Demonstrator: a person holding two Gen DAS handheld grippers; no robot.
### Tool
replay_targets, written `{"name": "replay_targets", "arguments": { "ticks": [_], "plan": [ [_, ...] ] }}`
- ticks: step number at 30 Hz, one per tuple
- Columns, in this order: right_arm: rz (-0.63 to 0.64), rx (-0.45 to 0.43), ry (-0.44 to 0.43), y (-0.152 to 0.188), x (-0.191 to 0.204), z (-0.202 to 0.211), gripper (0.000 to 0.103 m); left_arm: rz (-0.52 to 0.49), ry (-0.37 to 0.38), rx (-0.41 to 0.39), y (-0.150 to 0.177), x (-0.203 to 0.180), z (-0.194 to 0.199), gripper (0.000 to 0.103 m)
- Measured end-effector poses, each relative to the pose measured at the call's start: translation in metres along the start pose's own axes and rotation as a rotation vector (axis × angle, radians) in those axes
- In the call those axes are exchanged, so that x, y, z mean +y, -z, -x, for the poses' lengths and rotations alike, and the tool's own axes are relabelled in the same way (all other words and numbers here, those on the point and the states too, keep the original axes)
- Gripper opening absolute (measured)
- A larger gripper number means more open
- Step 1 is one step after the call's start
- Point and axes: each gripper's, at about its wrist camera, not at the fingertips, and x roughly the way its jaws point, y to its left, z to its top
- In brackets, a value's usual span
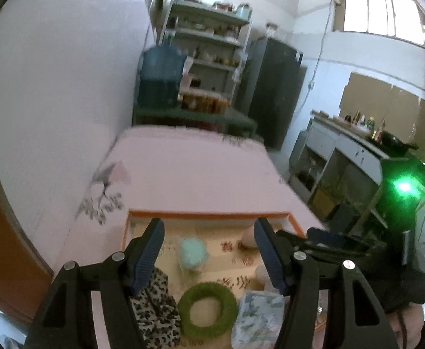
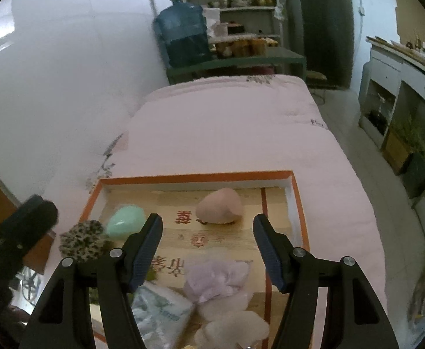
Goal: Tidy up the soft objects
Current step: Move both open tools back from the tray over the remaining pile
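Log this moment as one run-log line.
left gripper: open, empty | right gripper: open, empty | box: on pink bedcover | inside: pink puff, mint puff, green ring

Tray (image 2: 295,203): orange rim, tan base w/ red characters. Bed cover (image 2: 241,133): pale pink, grey floral print. Soft items: mint egg (image 2: 125,222), pink egg (image 2: 219,205), leopard-print cloth (image 1: 157,311), green ring (image 1: 208,308), lilac puff (image 2: 216,280).

1 box (image 2: 293,203); 1 green ring (image 1: 208,308); 2 egg-shaped sponges: mint (image 2: 125,222), pink (image 2: 219,206); 1 leopard-print cloth (image 2: 83,241); 1 tissue pack (image 2: 160,317).
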Motion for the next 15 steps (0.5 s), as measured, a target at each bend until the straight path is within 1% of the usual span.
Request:
{"name": "replay_targets", "arguments": {
  "ticks": [3,5,9,15],
  "plan": [
    [0.015,-0.037,0.001,0.0,0.009,0.012,0.066,-0.012,0.009,-0.065,-0.004,-0.006,0.019,0.064],
    [0.024,-0.05,0.003,0.002,0.013,0.018,0.066,-0.01,0.033,-0.104,-0.006,-0.008,0.032,0.064],
    [0.036,-0.06,0.019,0.011,0.017,0.027,0.066,-0.006,0.042,-0.139,-0.009,-0.009,0.046,0.064],
    [0.018,-0.074,0.046,0.031,0.011,0.046,0.066,-0.011,0.044,-0.163,-0.007,-0.01,0.056,0.064]
  ]
}}
